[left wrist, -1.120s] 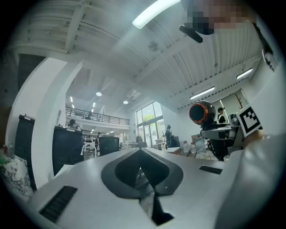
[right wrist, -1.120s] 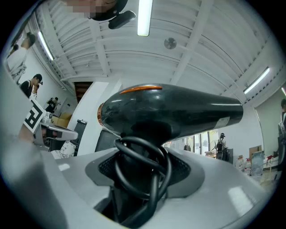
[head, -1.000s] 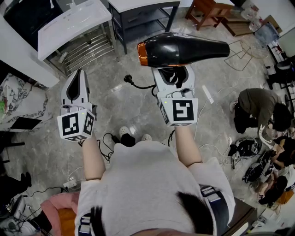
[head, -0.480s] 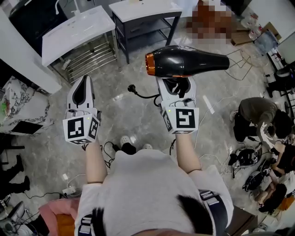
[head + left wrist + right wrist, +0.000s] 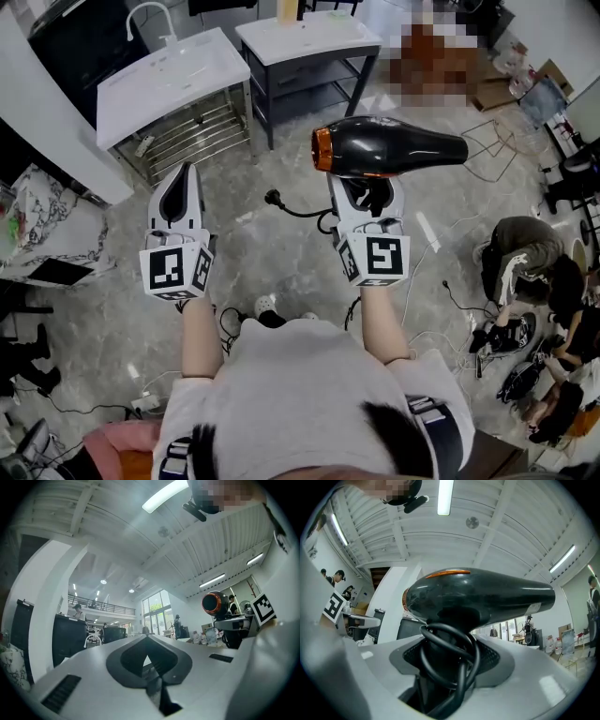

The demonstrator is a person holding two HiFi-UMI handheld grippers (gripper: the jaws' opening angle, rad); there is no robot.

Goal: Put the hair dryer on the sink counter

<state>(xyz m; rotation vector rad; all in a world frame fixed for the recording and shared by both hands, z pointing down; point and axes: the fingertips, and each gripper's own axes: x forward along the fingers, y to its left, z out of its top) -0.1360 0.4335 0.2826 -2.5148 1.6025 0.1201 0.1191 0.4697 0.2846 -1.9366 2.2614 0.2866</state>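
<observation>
A black hair dryer (image 5: 389, 147) with an orange ring at its back end lies sideways above my right gripper (image 5: 364, 187), which is shut on its handle. In the right gripper view the hair dryer (image 5: 483, 597) fills the middle and its black cord (image 5: 450, 663) loops between the jaws. The cord's plug (image 5: 274, 198) dangles left of that gripper. My left gripper (image 5: 177, 192) is shut and holds nothing; it points towards the white sink counter (image 5: 173, 80) with its faucet (image 5: 150, 14) at the upper left. In the left gripper view the dryer (image 5: 215, 603) shows at the right.
A dark-framed table with a white top (image 5: 309, 42) stands right of the sink counter, with a metal rack (image 5: 192, 136) beneath the counter. A person (image 5: 525, 253) crouches at the right among cables and gear (image 5: 506, 328). Marble-patterned floor (image 5: 272, 253) lies between.
The sink counter and table have come lower and closer in the head view, and the faucet has come into sight. Both grippers keep their hold and pose; the dryer still rides in the right one.
</observation>
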